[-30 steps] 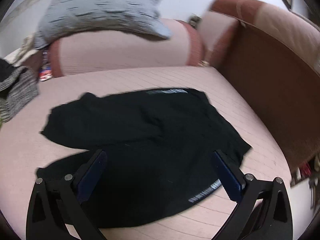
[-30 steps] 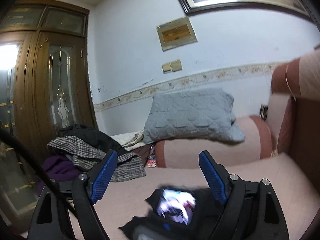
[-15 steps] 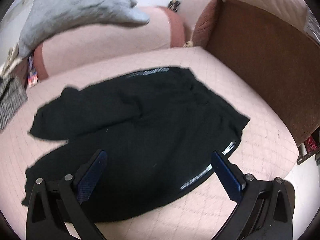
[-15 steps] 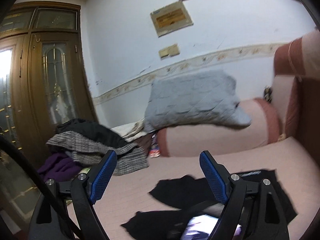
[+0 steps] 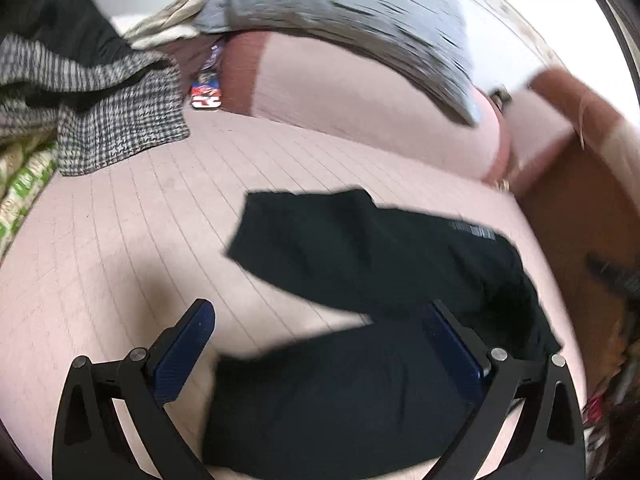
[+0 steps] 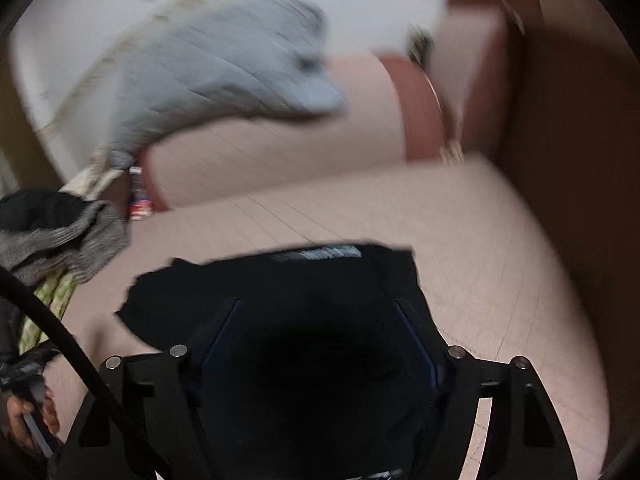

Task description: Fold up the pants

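My left gripper [image 5: 320,344] hangs with its fingers spread wide and nothing held; the near leg of the black pants [image 5: 360,392] lies below the gap. My right gripper [image 6: 316,328] is also wide apart, its fingers closing now, with the dark cloth under them; I cannot tell if the pads touch it.

The pants [image 6: 288,292] lie flat on the pink sofa seat [image 5: 132,240], soft matte black, two legs forking toward nine o'clock in the left view, a pale printed strip at the edge near two o'clock. The seat cover is quilted in thin stitched lines. Open seat lies from eight to eleven o'clock up to the houndstooth cloth [image 5: 116,120] heap. At three o'clock the brown sofa arm [image 5: 580,240] stands close beside the cloth edge. At twelve the rounded pink backrest [image 5: 360,92] carries a grey quilted pillow [image 5: 360,12].
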`<move>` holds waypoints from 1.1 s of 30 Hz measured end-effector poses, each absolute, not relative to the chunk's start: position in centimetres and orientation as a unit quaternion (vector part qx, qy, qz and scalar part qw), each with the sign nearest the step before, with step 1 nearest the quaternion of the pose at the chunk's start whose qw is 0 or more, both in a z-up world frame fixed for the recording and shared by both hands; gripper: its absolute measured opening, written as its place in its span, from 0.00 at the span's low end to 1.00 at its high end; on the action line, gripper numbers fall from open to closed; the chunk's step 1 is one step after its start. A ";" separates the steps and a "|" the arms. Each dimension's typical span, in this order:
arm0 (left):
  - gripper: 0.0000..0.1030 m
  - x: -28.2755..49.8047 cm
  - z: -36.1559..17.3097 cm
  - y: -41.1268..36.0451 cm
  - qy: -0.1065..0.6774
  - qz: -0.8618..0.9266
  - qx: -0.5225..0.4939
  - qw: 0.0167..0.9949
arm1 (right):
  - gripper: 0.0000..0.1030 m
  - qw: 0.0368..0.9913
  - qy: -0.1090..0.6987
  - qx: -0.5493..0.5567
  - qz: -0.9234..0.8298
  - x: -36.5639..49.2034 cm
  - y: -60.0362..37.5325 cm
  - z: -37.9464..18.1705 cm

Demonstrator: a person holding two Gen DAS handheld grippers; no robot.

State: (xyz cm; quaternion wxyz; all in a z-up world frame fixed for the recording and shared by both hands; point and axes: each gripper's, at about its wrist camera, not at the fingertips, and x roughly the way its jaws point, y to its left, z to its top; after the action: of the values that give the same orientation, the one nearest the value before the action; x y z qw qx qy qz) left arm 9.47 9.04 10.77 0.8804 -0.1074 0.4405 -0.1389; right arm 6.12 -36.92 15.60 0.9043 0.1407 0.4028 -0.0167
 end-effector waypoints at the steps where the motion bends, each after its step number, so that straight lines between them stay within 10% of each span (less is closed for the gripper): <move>1: 0.92 10.7 10.5 9.7 0.443 -0.144 -0.119 0.877 | 0.77 0.896 0.415 0.156 -0.026 7.3 -38.3 14.3; 11: 0.91 22.5 3.5 11.2 0.497 -0.146 -0.166 0.839 | 0.77 0.846 0.466 0.247 -0.078 17.0 -46.2 6.7; 25: 0.91 27.6 1.4 5.0 0.503 -0.228 -0.075 0.830 | 0.80 0.829 0.556 0.034 0.056 26.8 -37.1 2.6; 26: 0.84 27.6 1.5 4.8 0.505 -0.231 -0.075 0.828 | 0.80 0.828 0.558 0.019 0.055 27.0 -36.7 2.3; 28: 0.08 27.6 1.6 4.6 0.510 -0.236 -0.064 0.825 | 0.81 0.831 0.553 -0.015 0.060 27.1 -35.6 2.2; 33: 0.10 27.5 1.5 4.6 0.511 -0.244 -0.063 0.822 | 0.79 0.842 0.535 -0.039 0.067 26.7 -35.2 2.3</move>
State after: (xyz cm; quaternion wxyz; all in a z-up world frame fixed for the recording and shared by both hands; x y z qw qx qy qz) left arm 27.48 4.65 1.51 0.8219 -0.0634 0.5107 -0.2442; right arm 26.72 -35.18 2.33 0.8416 -0.0394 0.5346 0.0667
